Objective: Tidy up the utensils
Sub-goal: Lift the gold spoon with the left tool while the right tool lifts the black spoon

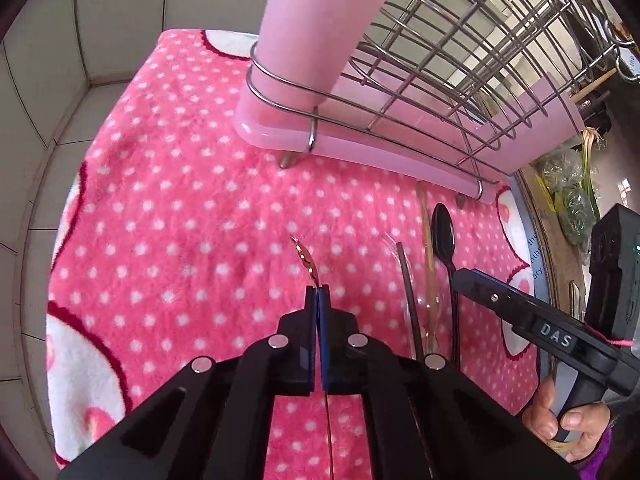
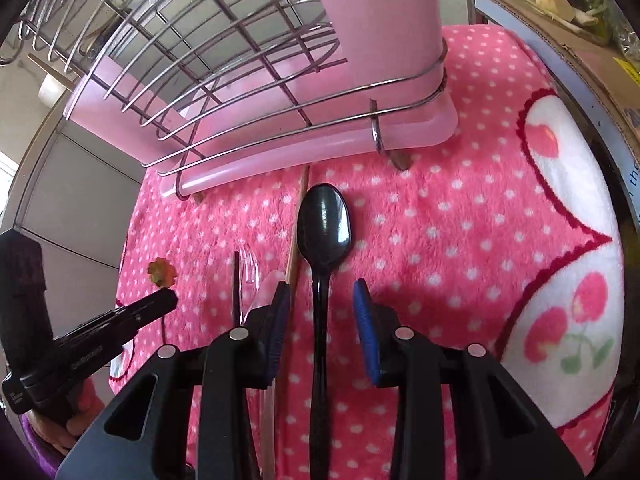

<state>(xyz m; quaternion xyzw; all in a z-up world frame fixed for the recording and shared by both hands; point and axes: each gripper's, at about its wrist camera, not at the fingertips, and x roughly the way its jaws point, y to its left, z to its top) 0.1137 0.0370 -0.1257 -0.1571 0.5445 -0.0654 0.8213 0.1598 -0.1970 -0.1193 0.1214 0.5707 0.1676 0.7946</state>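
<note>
My left gripper [image 1: 318, 290] is shut on a thin copper-coloured spoon [image 1: 307, 258], held above the pink dotted towel [image 1: 180, 200]; it also shows in the right wrist view [image 2: 162, 273], with the left gripper [image 2: 166, 296] below it. My right gripper [image 2: 320, 292] is open, its fingers on either side of the handle of a black plastic spoon [image 2: 325, 220] that lies on the towel. A wooden chopstick [image 2: 297, 236], a dark chopstick [image 2: 236, 284] and a clear plastic fork [image 2: 250, 268] lie just left of it. The black spoon [image 1: 444, 232] also shows in the left wrist view.
A wire dish rack [image 1: 440, 60] on a pink drip tray [image 1: 360, 152] with a pink utensil cup [image 1: 312, 20] stands behind the utensils. A cardboard box [image 2: 560, 28] with greens lies at the right. Tiled wall [image 1: 52, 80] borders the left.
</note>
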